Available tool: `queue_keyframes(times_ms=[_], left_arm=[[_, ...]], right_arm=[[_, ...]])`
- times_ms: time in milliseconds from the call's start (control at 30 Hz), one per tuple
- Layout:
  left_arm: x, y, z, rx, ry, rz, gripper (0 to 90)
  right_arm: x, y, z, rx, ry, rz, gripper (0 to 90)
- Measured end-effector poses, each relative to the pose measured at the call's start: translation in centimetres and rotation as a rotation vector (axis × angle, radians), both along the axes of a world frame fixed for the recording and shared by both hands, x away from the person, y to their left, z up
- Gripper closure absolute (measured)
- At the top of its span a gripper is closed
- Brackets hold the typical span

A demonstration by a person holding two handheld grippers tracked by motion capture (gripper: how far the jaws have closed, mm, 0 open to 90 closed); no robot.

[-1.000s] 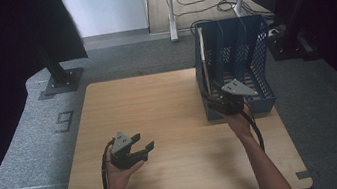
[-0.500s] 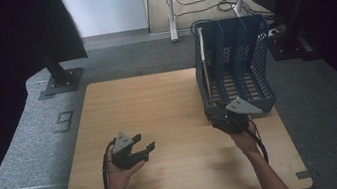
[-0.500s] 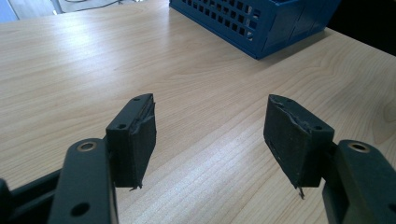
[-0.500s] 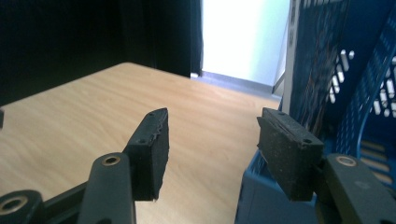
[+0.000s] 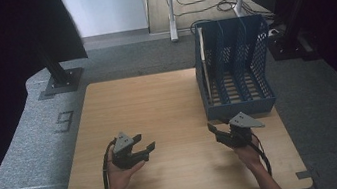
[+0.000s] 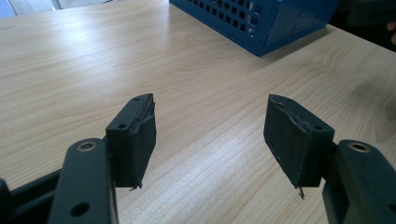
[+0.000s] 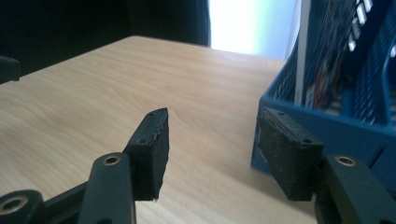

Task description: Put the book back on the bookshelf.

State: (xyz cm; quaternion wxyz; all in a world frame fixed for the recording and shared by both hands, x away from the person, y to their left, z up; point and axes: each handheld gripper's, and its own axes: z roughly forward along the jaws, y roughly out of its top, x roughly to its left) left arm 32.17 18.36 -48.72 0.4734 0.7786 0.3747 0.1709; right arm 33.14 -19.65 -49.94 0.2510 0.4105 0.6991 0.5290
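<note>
Right claw (image 5: 219, 134) has pulled back out of the blue slotted plastic file rack (image 5: 234, 72) and dropped low over the light wooden desk (image 5: 158, 106), just short of the rack's front wall, jaws spread and empty. Left claw (image 5: 144, 144) hasn't budged, spread wide too. Rack's at the desk's far right.

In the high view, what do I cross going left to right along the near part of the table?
Left hand → left tool, jaws open and empty → bare table → right tool, jaws open and empty → right hand. The blue file rack stands farther back, on the right.
</note>
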Motion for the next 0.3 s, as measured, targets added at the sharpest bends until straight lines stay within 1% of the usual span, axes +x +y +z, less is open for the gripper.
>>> queue_keyframes(times_ms=[33, 133, 200, 300], left_arm=[[-0.03, -0.05, -0.01, 0.001, 0.0, 0.0, 34.6], [-0.09, -0.1, 0.05, -0.001, -0.001, -0.001, 34.5], [-0.12, -0.11, 0.08, -0.001, -0.001, -0.002, 34.5], [-0.17, -0.08, 0.13, -0.003, -0.004, -0.001, 34.5]], right_arm=[[0.05, 0.09, -0.19, -0.013, 0.007, 0.004, 42.2], [0.08, 0.32, -0.61, -0.016, 0.017, 0.005, 42.4], [0.07, 0.48, -0.75, -0.027, 0.015, 0.002, 42.3], [-0.05, 0.53, -0.76, -0.028, 0.014, 0.004, 42.2]])
